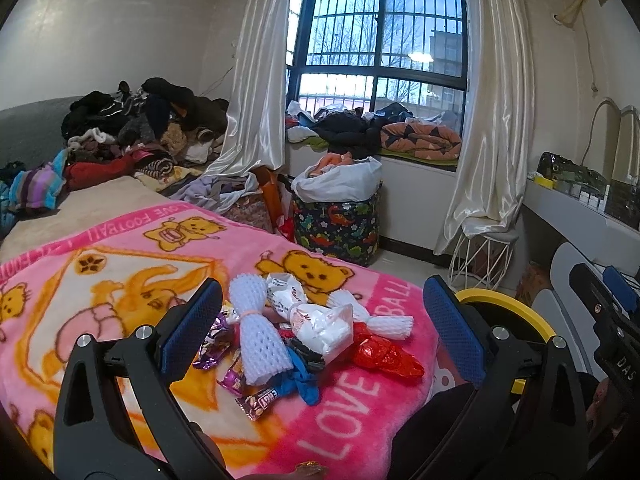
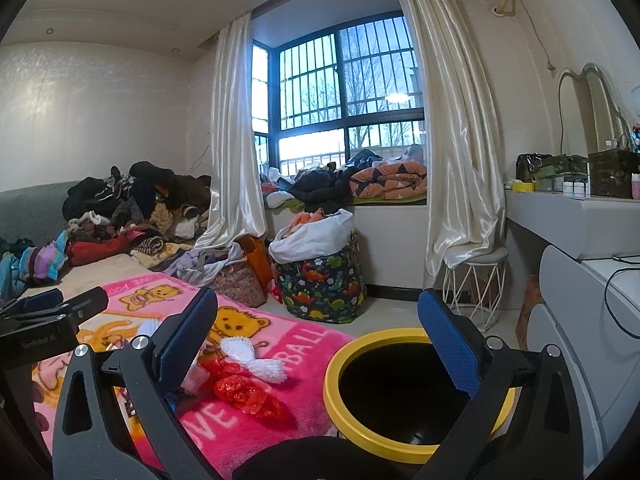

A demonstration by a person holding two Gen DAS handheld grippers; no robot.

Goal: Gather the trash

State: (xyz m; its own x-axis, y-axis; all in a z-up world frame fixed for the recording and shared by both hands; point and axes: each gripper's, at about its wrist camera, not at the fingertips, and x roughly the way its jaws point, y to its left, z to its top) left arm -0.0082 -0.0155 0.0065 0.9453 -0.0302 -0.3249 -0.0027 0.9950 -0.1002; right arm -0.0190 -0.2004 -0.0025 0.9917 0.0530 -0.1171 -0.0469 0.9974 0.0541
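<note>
A heap of trash lies on the pink bear blanket [image 1: 100, 280]: a white foam net sleeve [image 1: 258, 332], a crumpled white plastic bag [image 1: 320, 322], a red foil wrapper [image 1: 386, 356], a blue scrap [image 1: 300, 384] and several candy wrappers [image 1: 260, 398]. My left gripper [image 1: 322, 332] hovers open over the heap, its blue pads either side of it. My right gripper [image 2: 320, 344] stands open and empty above the yellow-rimmed bin [image 2: 360, 432], which sits right of the bed. The red foil wrapper [image 2: 248, 394] and a white foam net [image 2: 256, 358] show left of the bin.
A dinosaur-print basket [image 1: 336, 228] lined with a white bag stands on the floor by the window seat. Clothes [image 1: 140, 128] are piled at the bed's far end. A white wire stool [image 1: 484, 256] and a dresser [image 2: 580, 220] line the right wall.
</note>
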